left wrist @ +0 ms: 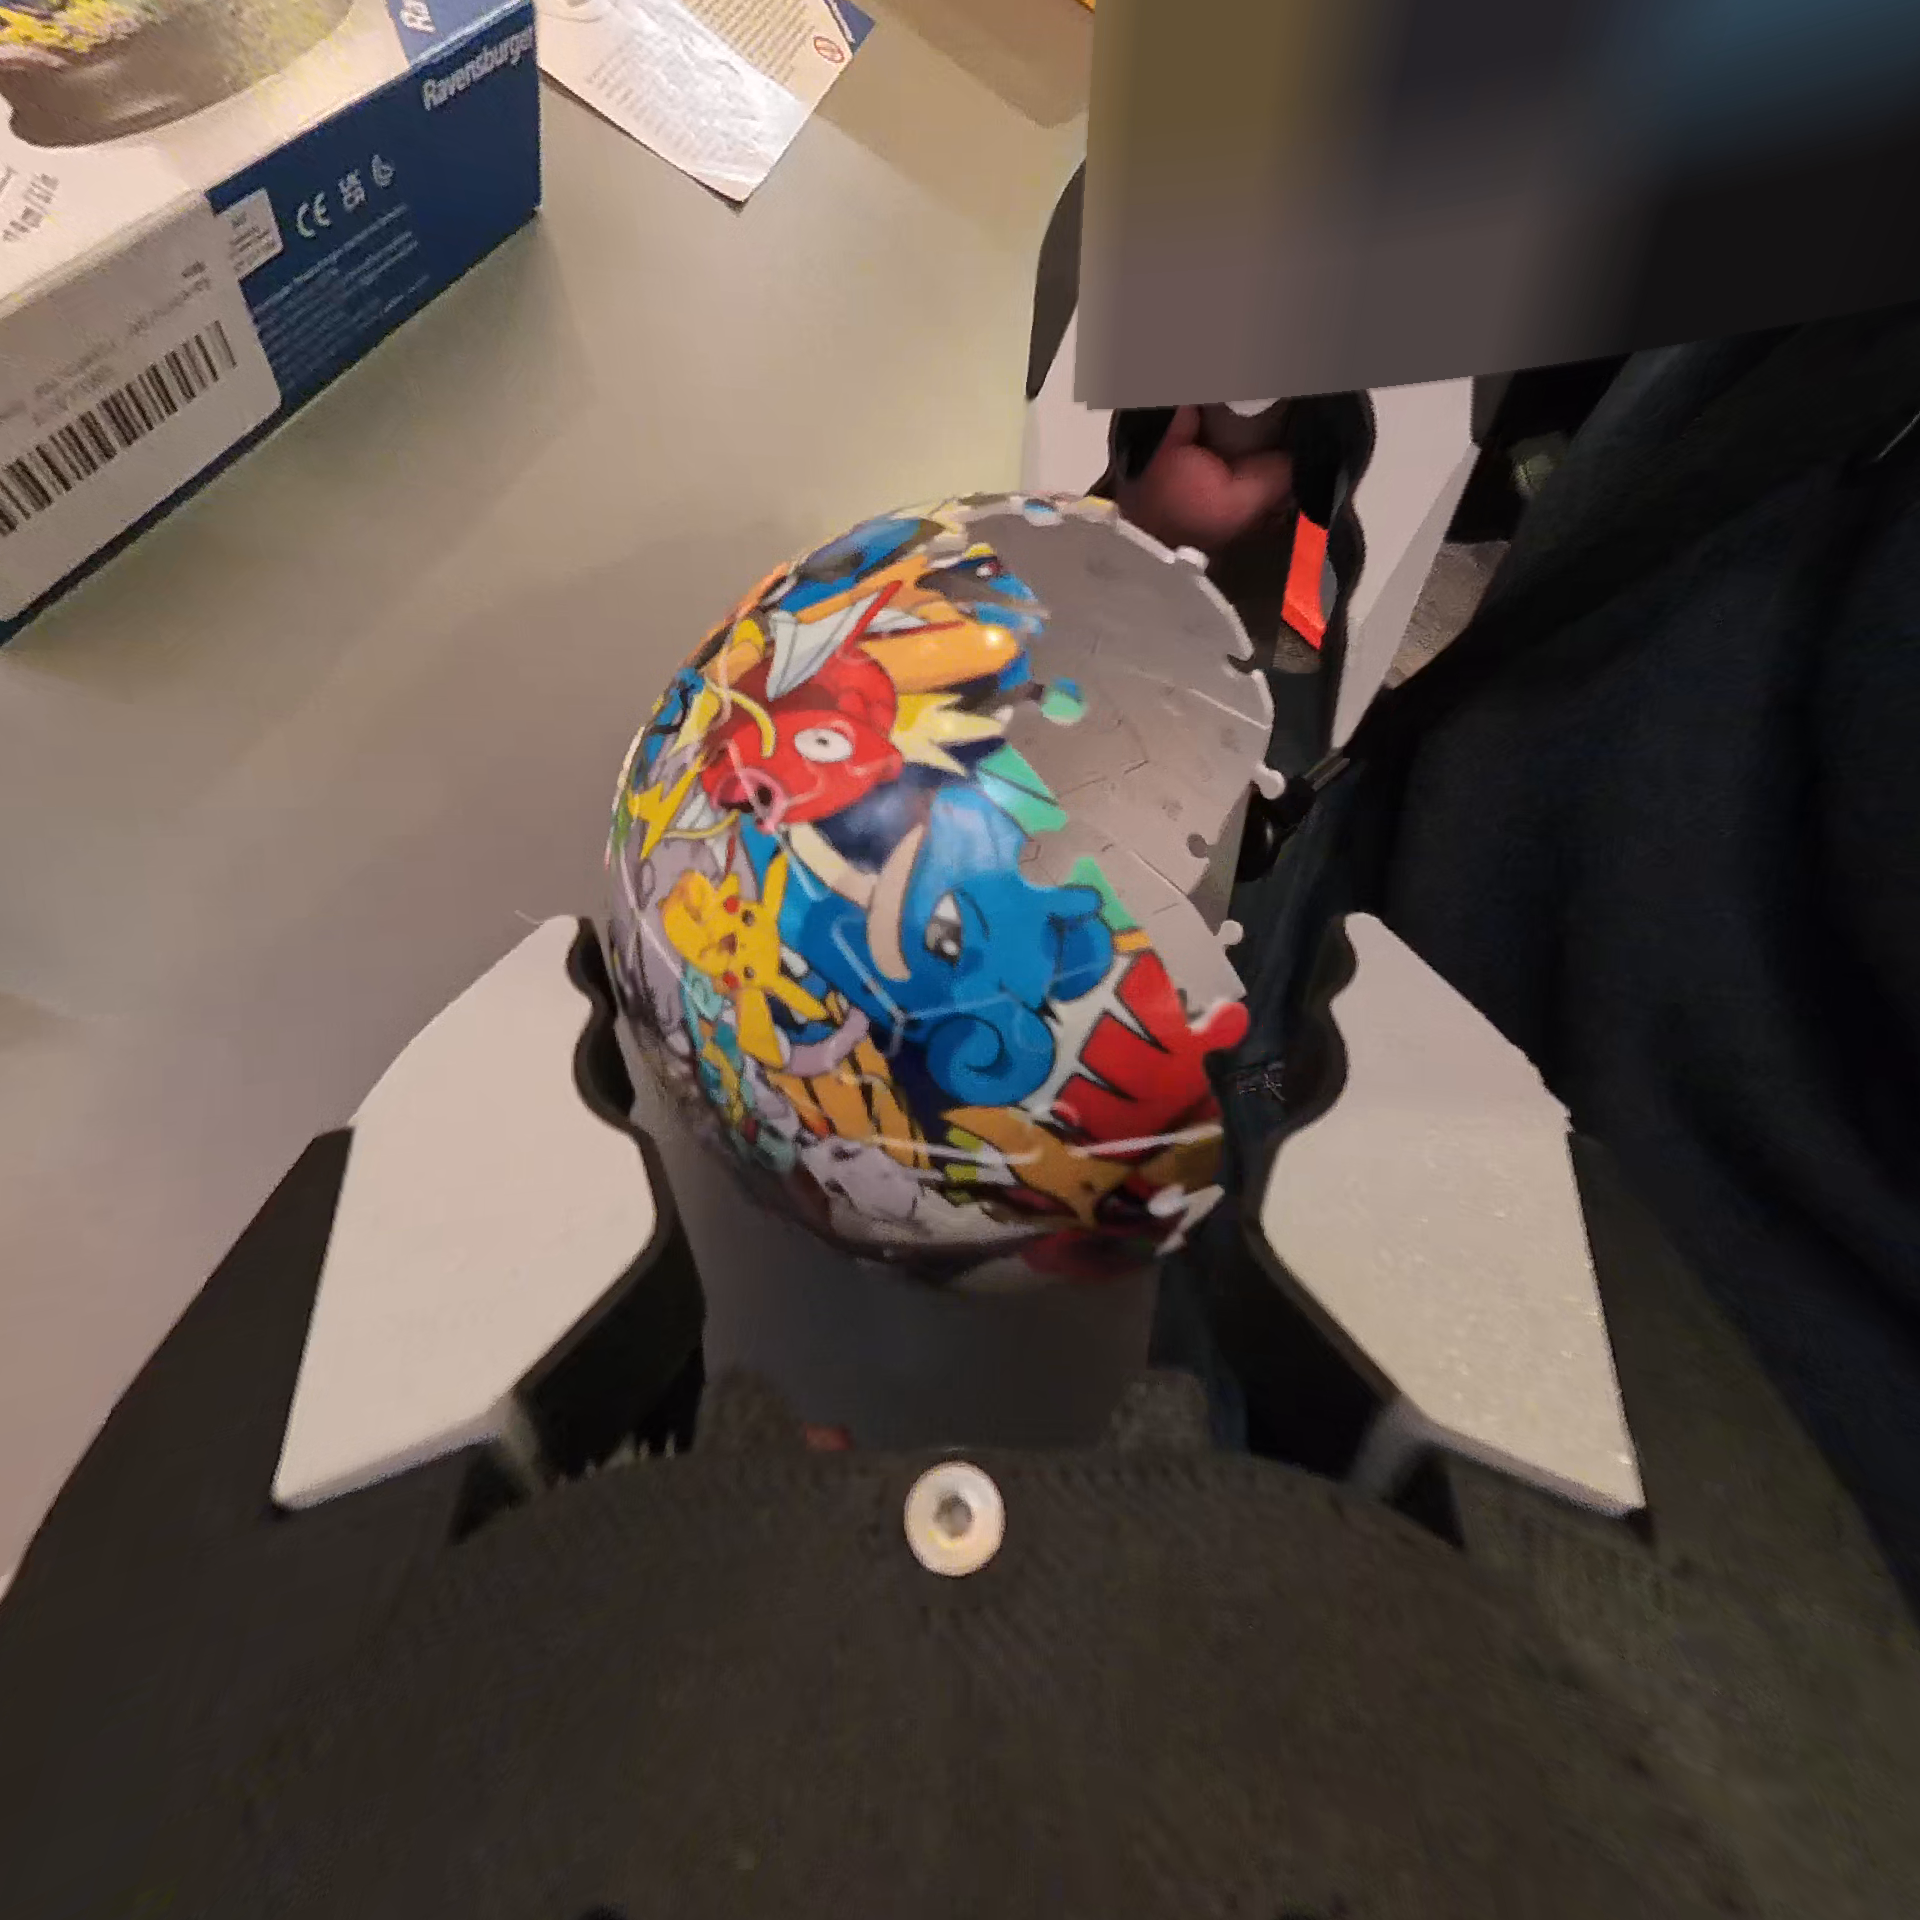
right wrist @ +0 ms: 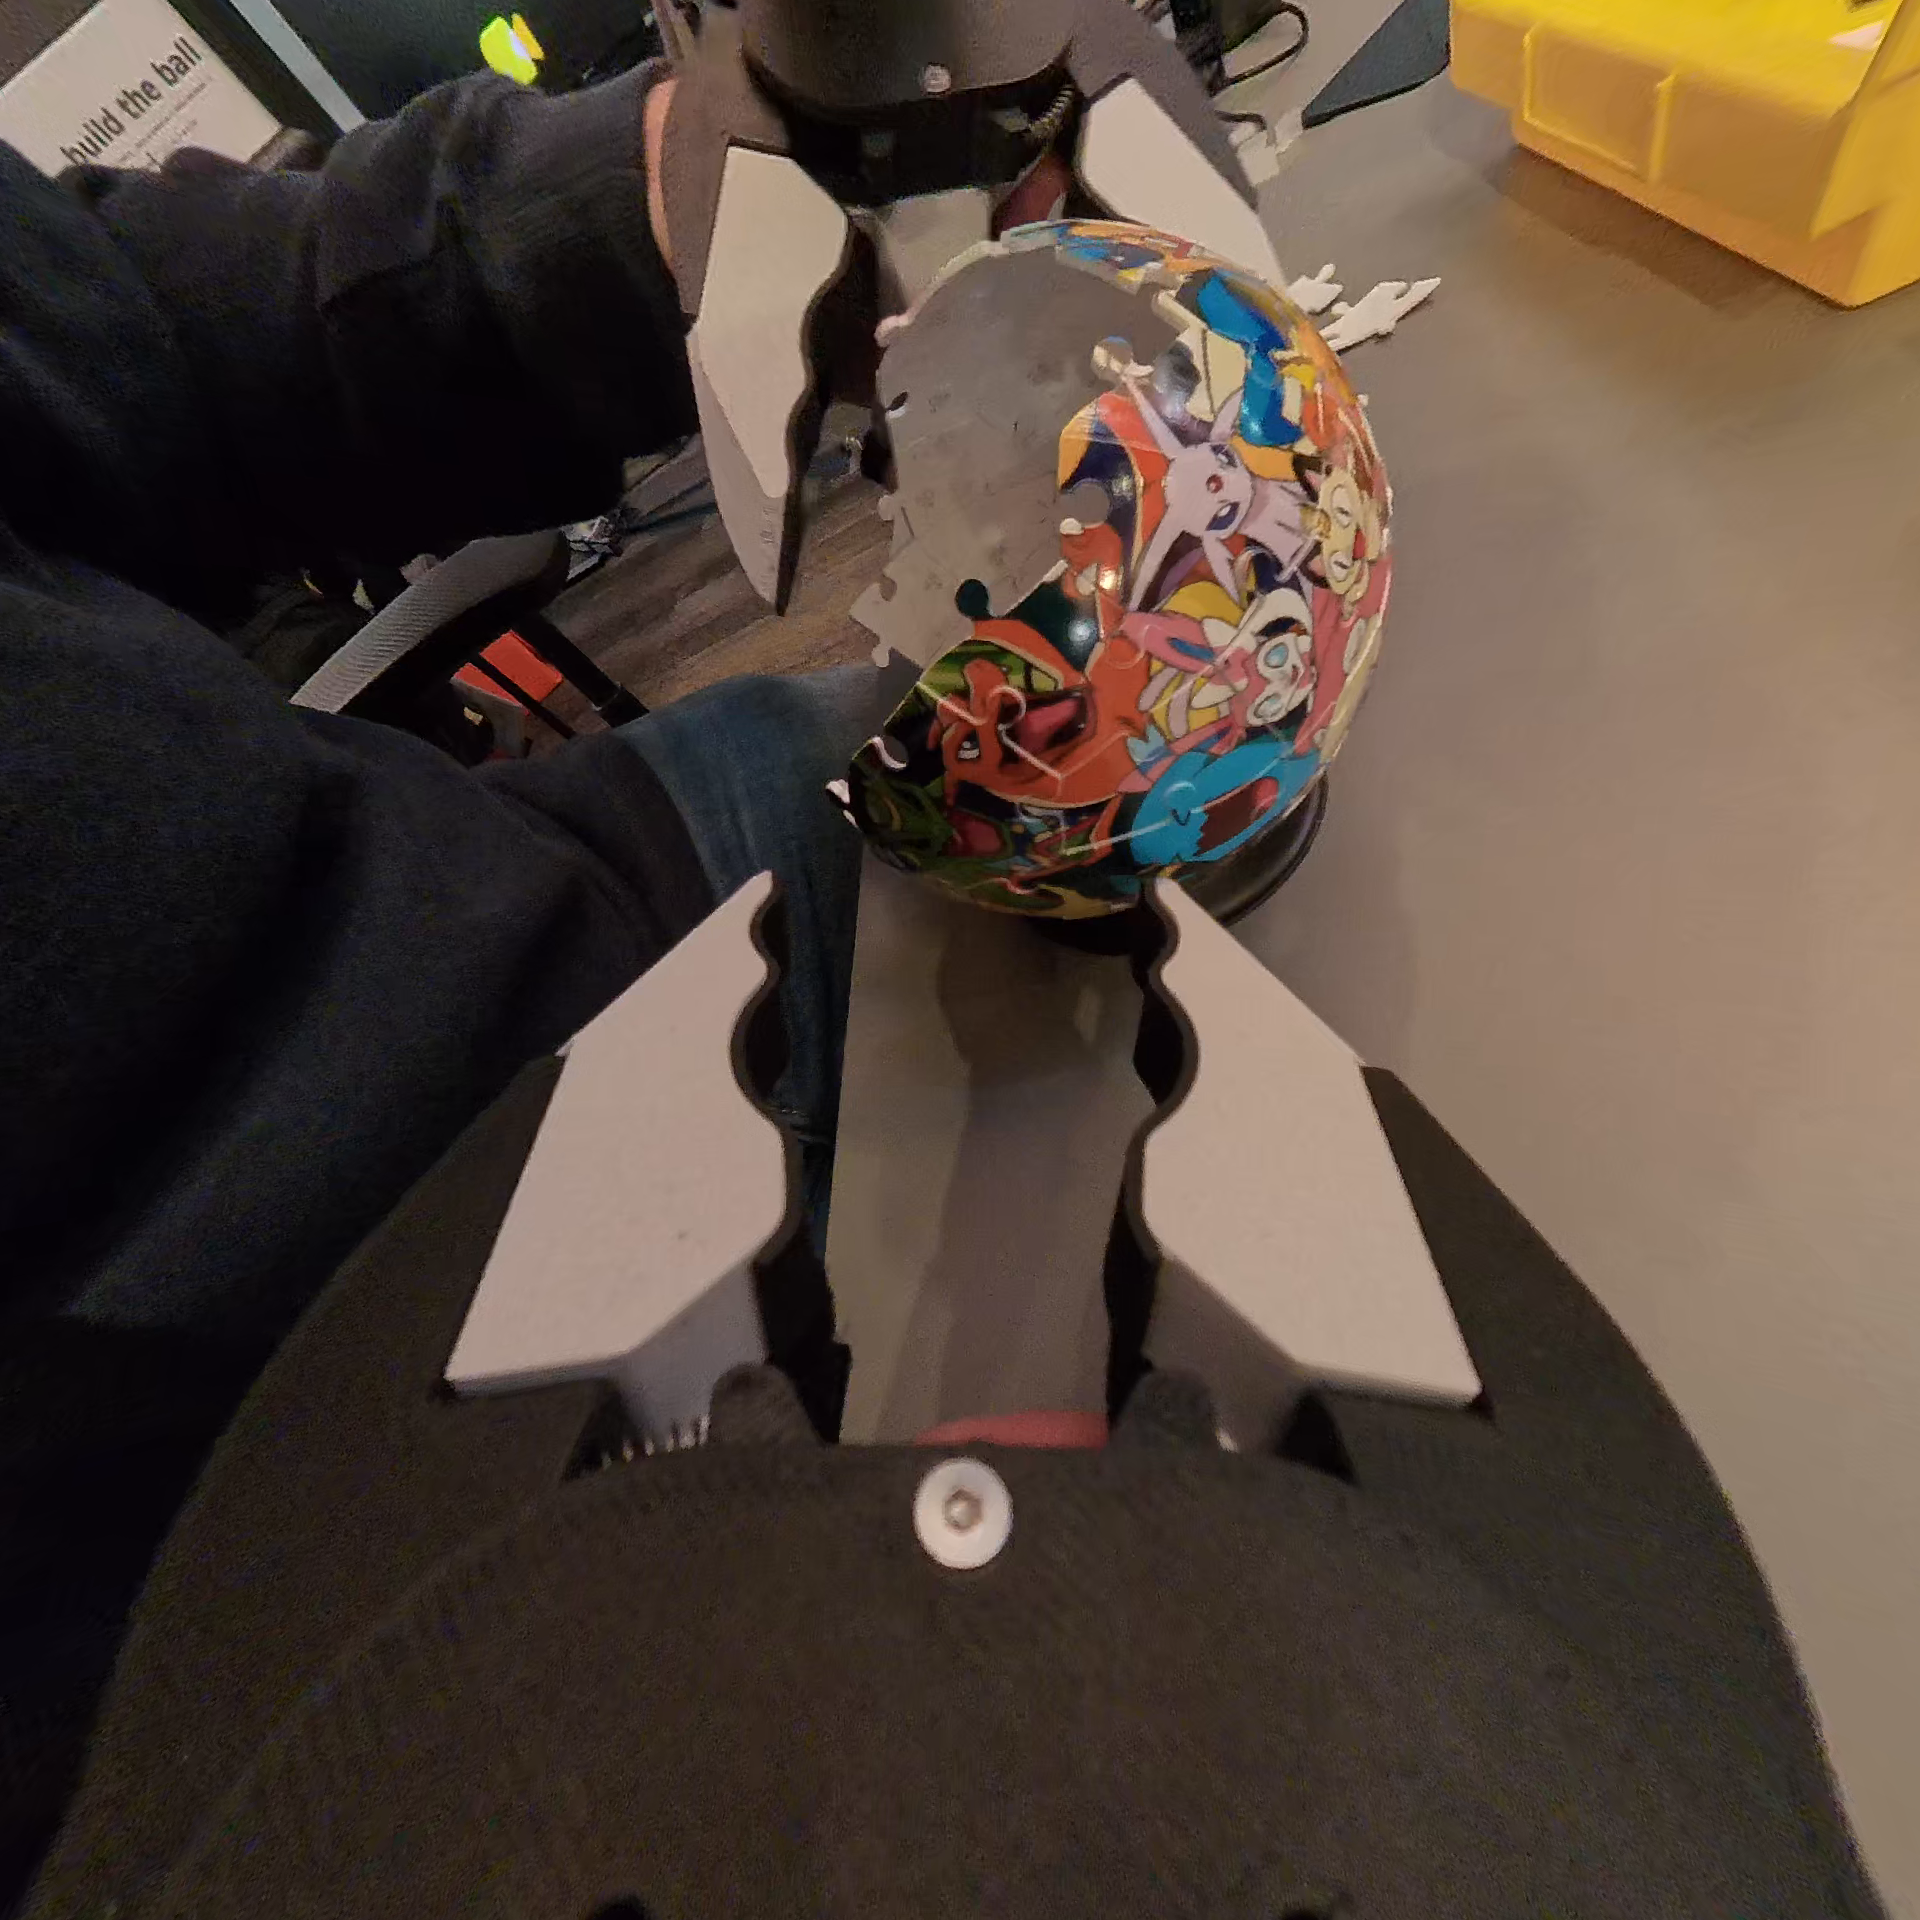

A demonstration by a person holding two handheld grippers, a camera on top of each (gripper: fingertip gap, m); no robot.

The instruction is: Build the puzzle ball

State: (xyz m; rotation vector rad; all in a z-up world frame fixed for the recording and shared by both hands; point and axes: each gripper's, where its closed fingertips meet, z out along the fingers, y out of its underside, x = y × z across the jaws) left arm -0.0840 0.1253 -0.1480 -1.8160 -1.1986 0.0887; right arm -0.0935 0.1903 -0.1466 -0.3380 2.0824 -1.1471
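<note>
The puzzle ball [left wrist: 914,914] is a partly built, colourful sphere with a wide gap that shows its grey inside. It rests on a black stand [right wrist: 1283,852] on the grey table [left wrist: 468,644]. My left gripper [left wrist: 961,930] is open, its jaws straddling the ball. The left finger sits against the ball's side and a narrow gap shows at the right finger. From the right wrist view one of its fingers [right wrist: 748,364] stands beside the ball's [right wrist: 1195,582] open rim. My right gripper [right wrist: 966,894] is open and empty, its tips just short of the ball.
A blue and white puzzle box [left wrist: 260,208] and a paper leaflet [left wrist: 717,83] lie at the far left. Loose white pieces [right wrist: 1371,307] lie behind the ball. A yellow bin [right wrist: 1714,125] stands at the back right. A person's dark sleeve [right wrist: 312,364] and jeans border the table edge.
</note>
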